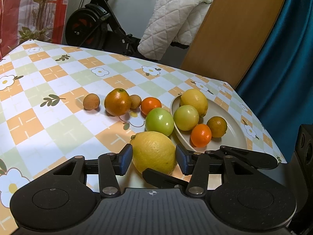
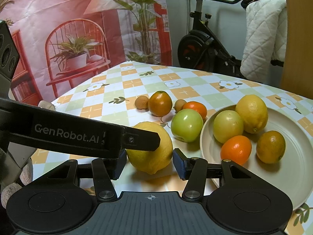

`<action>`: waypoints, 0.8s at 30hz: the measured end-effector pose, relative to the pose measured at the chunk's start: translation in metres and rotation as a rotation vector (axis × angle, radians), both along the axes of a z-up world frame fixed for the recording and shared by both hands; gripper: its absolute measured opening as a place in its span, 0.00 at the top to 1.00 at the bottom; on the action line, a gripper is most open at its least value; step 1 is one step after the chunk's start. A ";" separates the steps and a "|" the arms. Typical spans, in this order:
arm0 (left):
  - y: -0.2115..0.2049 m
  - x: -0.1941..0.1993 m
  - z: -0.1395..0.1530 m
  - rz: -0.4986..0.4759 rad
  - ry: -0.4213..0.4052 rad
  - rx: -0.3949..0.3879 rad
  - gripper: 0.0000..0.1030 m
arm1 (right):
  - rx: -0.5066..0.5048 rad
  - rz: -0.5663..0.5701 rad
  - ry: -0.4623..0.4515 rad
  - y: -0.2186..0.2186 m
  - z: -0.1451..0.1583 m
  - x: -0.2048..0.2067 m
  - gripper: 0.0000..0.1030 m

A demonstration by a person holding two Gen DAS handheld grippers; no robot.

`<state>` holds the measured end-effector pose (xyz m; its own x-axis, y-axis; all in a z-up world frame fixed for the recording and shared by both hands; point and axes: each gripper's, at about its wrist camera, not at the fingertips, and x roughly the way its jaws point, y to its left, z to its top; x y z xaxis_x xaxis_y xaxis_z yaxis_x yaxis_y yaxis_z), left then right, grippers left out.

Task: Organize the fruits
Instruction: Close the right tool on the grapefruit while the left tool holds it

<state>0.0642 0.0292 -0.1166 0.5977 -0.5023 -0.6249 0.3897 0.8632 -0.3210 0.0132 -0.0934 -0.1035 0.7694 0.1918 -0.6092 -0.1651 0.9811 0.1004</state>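
A big yellow lemon [image 1: 153, 152] [image 2: 150, 152] sits low over the tablecloth beside a cream plate [image 1: 236, 137] [image 2: 283, 178]. My right gripper [image 2: 149, 162] is shut on the lemon, with both blue pads against its sides. My left gripper [image 1: 153, 160] brackets the same lemon with its pads just off the skin, so it is open. One of its fingers [image 2: 140, 140] crosses over the lemon. The plate holds a second lemon [image 2: 252, 113], a pale green fruit [image 2: 228, 126], a mandarin [image 2: 235, 149] and a dark orange [image 2: 271, 146].
Loose on the cloth are a green apple [image 2: 186, 125], a mandarin [image 2: 196, 107], a larger orange [image 2: 160, 103] and two small brown fruits [image 2: 141, 102] [image 2: 179, 104]. The table's far edge faces an exercise bike [image 1: 93, 21]; a wooden panel [image 1: 234, 29] stands at the right.
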 end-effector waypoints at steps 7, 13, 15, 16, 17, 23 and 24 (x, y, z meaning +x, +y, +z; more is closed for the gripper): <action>-0.001 -0.001 -0.001 -0.006 -0.001 0.005 0.47 | 0.002 -0.003 -0.001 -0.001 -0.001 -0.001 0.53; -0.001 -0.001 -0.001 -0.010 0.000 0.005 0.47 | 0.002 -0.005 -0.002 -0.001 -0.001 -0.001 0.53; -0.002 -0.002 -0.002 -0.013 0.000 0.006 0.47 | 0.002 -0.007 -0.003 -0.001 -0.001 -0.001 0.53; -0.002 -0.002 -0.002 -0.015 0.000 0.006 0.47 | 0.002 -0.008 -0.003 -0.001 -0.001 -0.001 0.53; -0.002 -0.002 -0.002 -0.017 0.000 0.006 0.47 | 0.003 -0.009 -0.003 -0.002 -0.001 -0.001 0.53; -0.002 -0.002 -0.002 -0.020 0.001 0.006 0.47 | 0.004 -0.009 -0.002 -0.002 -0.001 -0.001 0.53; -0.003 -0.002 -0.002 -0.020 0.001 0.006 0.47 | 0.006 -0.008 -0.002 -0.002 -0.001 -0.001 0.52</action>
<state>0.0618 0.0267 -0.1188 0.5867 -0.5104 -0.6287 0.4070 0.8570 -0.3159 0.0122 -0.0957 -0.1044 0.7720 0.1893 -0.6068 -0.1577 0.9818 0.1056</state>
